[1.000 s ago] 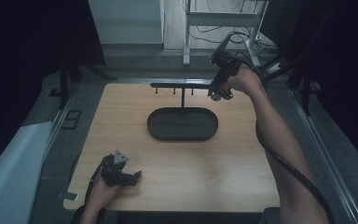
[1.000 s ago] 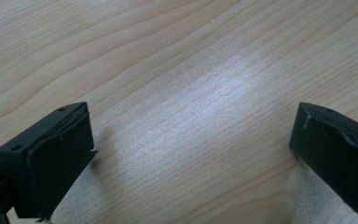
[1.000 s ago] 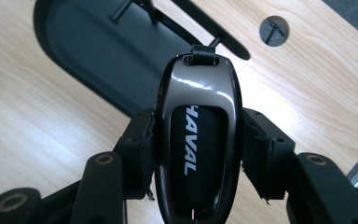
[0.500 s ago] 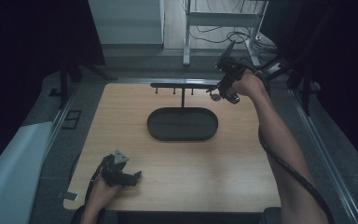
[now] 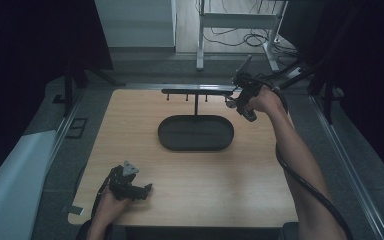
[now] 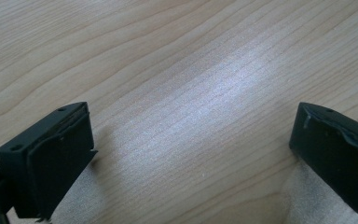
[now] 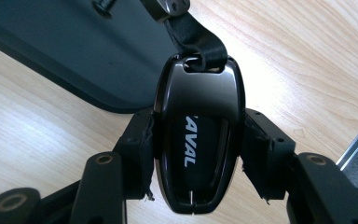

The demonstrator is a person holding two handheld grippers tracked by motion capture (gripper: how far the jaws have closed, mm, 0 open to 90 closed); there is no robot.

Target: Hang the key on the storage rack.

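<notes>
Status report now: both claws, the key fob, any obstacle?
Right claw shut on car key fob, near hook rack. Left claw open, resting on table. No obstacle.

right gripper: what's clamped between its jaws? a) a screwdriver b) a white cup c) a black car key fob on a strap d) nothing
c: in the right gripper view the right gripper has its pads pressed on both sides of a glossy black car key fob with white lettering, a black strap looped through its top.

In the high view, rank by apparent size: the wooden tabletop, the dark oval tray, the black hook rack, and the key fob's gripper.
1. Light wooden tabletop.
2. Dark oval tray.
3. Black hook rack: about as long as the tray, far thinner.
4. Right gripper, clamping the glossy black key fob.
</notes>
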